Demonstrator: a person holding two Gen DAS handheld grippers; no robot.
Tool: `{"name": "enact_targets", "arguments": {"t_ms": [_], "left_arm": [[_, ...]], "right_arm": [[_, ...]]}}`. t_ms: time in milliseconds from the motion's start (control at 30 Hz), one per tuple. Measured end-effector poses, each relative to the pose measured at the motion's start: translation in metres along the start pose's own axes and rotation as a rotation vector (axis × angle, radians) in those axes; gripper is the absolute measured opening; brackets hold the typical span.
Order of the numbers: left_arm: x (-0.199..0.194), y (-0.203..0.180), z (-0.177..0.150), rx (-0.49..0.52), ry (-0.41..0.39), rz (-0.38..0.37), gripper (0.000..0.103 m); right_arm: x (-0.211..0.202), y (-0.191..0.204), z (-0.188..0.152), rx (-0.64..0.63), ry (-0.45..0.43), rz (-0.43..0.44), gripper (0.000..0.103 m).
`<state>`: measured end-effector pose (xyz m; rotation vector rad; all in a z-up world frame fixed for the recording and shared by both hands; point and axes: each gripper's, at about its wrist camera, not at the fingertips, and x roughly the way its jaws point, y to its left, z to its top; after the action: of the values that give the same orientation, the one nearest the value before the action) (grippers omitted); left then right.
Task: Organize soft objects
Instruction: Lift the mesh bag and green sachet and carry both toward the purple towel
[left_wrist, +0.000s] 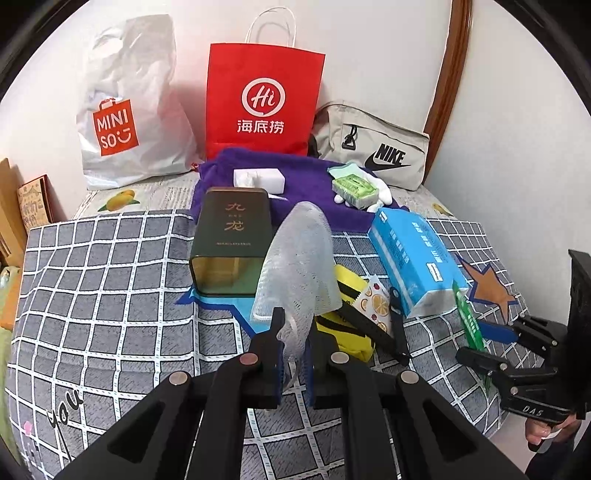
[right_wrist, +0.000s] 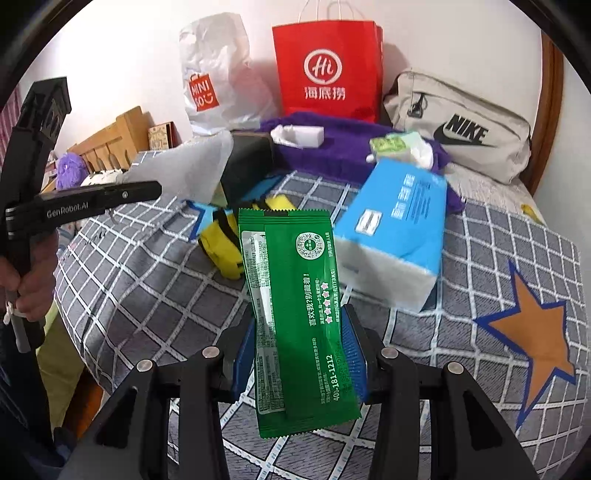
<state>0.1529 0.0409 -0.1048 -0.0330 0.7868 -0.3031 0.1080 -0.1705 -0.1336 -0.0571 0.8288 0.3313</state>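
My left gripper is shut on a white mesh bath sponge and holds it up above the checked bedspread. My right gripper is shut on a green flat packet, held upright over the bed; it also shows edge-on in the left wrist view. On the bed lie a blue tissue pack, a yellow pouch, a small fruit-print packet and a dark green tin. A purple towel behind carries a white block and a green tissue packet.
Against the back wall stand a white Miniso bag, a red paper bag and a grey Nike bag. A wooden headboard and a purple plush toy are at the left. An orange star patch marks the bedspread at right.
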Motion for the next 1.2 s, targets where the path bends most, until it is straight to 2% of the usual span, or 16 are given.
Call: {"name": "enact_targets", "arguments": {"t_ms": [333,800,1200], "left_arm": [[-0.007,0.001,0.013,-0.002,-0.036,-0.005,0.009],[0.026,0.009,0.047,-0.011,-0.022,0.041,0.009],[0.053,0.01,0.1,-0.006,-0.005,0.057,0.009]], "right_arm": [[-0.004,-0.008,0.031,-0.006,-0.045,-0.023,0.043],[0.025,-0.051,0.087,0.076,-0.051,-0.096,0.043],[0.044,-0.083,0.149,0.077,-0.072,-0.125,0.043]]}}
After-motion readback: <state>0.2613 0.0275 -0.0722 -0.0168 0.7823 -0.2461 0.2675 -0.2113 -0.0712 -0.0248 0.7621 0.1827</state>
